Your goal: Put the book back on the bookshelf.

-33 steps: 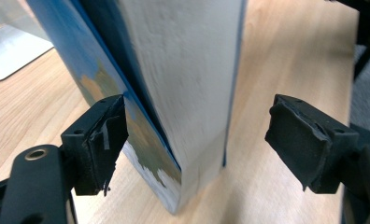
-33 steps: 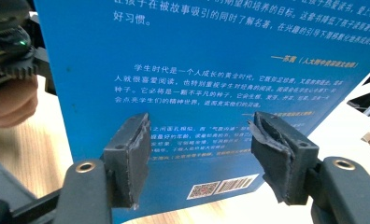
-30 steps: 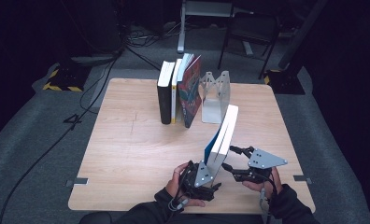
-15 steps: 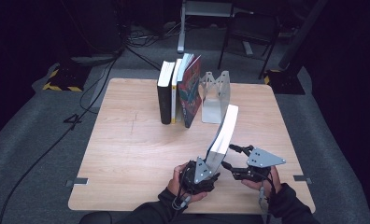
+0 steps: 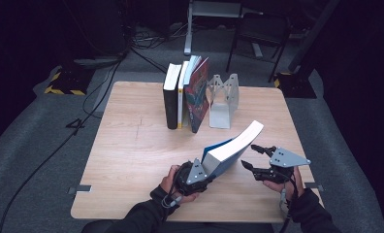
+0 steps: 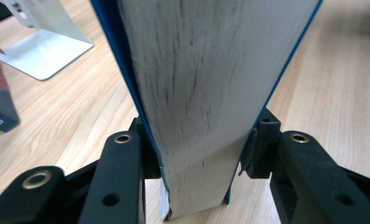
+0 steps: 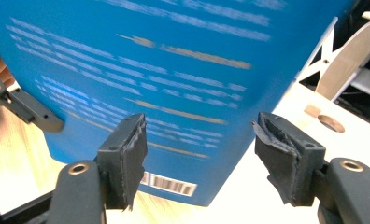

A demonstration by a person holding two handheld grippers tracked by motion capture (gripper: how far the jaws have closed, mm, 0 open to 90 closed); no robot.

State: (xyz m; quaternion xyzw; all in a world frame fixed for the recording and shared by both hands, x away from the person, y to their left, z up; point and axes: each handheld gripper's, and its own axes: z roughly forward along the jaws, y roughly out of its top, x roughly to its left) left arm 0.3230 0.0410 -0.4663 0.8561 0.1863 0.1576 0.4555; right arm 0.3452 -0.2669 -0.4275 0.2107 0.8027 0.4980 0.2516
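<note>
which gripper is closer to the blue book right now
Left. The left gripper has just closed its jaws on the blue book's lower end; the right gripper hovers open just beside its back cover, not touching.

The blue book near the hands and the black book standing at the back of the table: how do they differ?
The blue book leans steeply to one side, its near end between the jaws of the left gripper, which have just been closing; the black book stands upright, untouched. The blue book is alone near the table's front; the black book stands at the left end of a row, with a metal bookend at the other end. Both are thick with pale page edges.
</note>
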